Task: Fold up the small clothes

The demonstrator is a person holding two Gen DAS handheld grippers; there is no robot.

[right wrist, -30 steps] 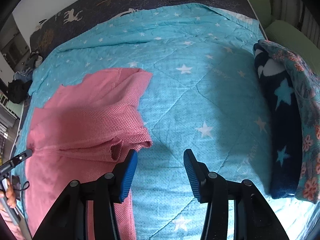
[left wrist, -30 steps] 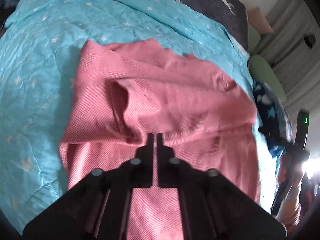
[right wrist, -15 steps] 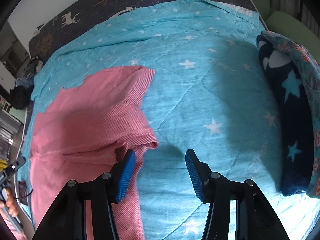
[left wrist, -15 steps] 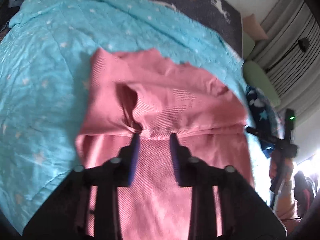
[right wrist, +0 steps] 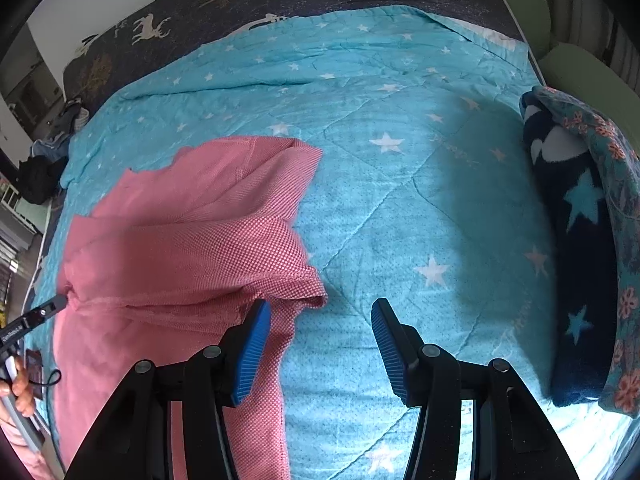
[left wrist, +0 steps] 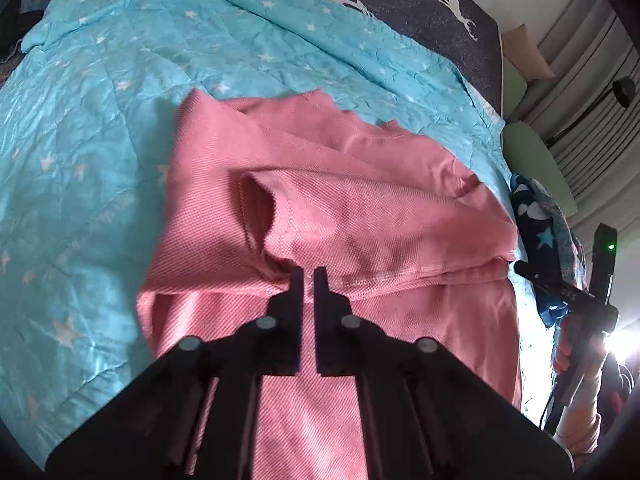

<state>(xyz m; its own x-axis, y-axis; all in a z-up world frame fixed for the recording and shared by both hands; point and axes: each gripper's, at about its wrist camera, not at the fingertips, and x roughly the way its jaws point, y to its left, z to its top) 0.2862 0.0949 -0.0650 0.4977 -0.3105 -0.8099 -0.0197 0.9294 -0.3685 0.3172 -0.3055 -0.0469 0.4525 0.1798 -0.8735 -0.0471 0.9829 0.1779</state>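
A pink knit garment [left wrist: 360,208] lies partly folded on a turquoise star blanket [left wrist: 80,160], its upper layer doubled toward me with a stitched hem across the middle. My left gripper [left wrist: 308,276] is at that hem's left end; its jaws are closing to a narrow slit with the hem fabric pinched at the tips. In the right wrist view the garment [right wrist: 180,240] fills the left side. My right gripper [right wrist: 320,312] hovers open over its right corner, the left blue pad [right wrist: 252,344] above pink cloth, the other above blanket [right wrist: 400,180]. Nothing is pressed between them.
A dark fleece with stars and a floral cloth [right wrist: 580,240] are piled at the bed's right edge, green cushions [right wrist: 580,68] behind. A navy deer-print cover [right wrist: 280,4] runs along the far side. A person's hand [left wrist: 568,352] holds the right gripper's handle.
The left gripper's jaws parted half a second ago and have come together again on the hem's fold. The right gripper stays open in almost the same place.
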